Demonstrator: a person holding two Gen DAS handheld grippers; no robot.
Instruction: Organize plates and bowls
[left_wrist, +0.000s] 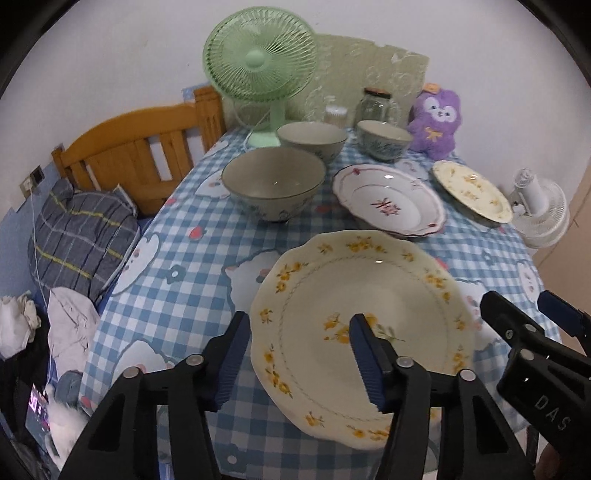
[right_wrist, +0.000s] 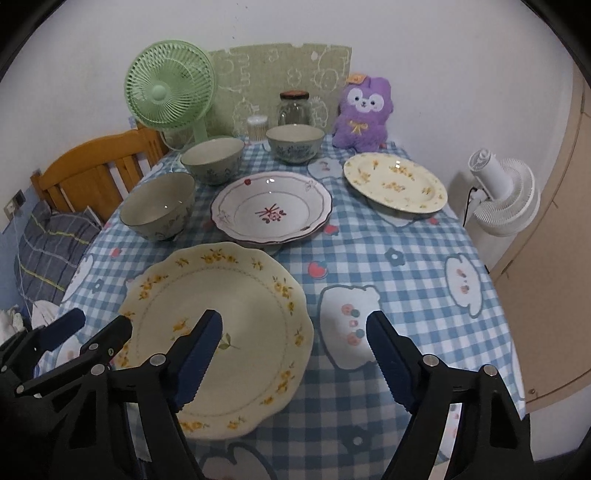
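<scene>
Left wrist view: both grippers straddle opposite rim edges of the large yellow-flowered plate (left_wrist: 364, 332), neither clamped.

Your left gripper (left_wrist: 301, 358) stands partly open, one finger outside the plate's lower-left rim and one over its well; no pad presses the rim. Your right gripper (right_wrist: 295, 360) stands wide across the plate's right edge in the right wrist view, likewise gripping nothing. That plate lies low and central in both frames, on the checked tablecloth (right_wrist: 406, 258), apart from the pink-flowered plate (right_wrist: 271, 212) behind it. Seat each rim deep between the pads before closing, close both sides evenly, and lift level; a shallow bite on glazed ware would likely slip.
</scene>
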